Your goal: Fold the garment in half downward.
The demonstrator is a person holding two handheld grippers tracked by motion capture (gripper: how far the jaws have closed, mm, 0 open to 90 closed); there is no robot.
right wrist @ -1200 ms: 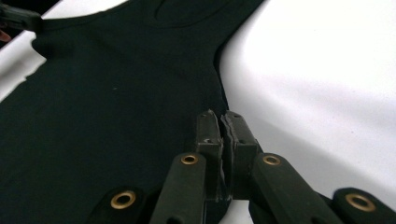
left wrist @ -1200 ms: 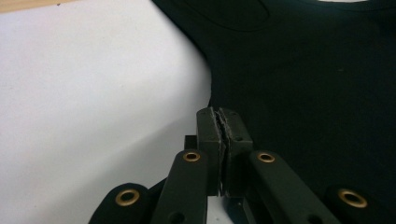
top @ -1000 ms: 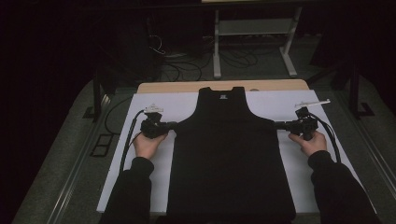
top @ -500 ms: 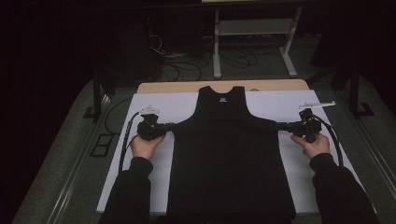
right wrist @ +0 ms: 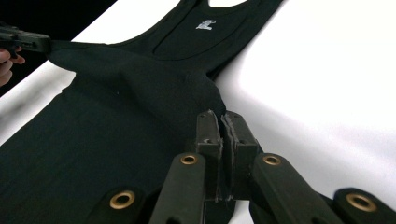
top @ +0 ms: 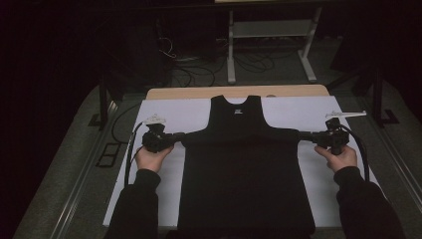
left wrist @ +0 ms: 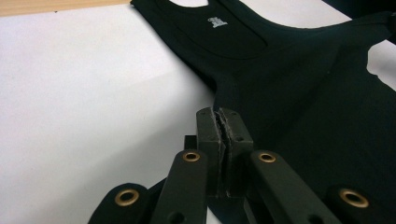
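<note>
White tabletop (top: 164, 112): both claws clamped on black tank top (top: 244, 174) sides — left claw (top: 180, 135), right claw (top: 300, 134). Right's pulled outward since prev; fabric now taut.

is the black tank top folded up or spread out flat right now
Spread out, not folded. The black tank top lies full length on the white sheet, its sides pulled outward by the left gripper and right gripper, both shut on its edges.
</note>
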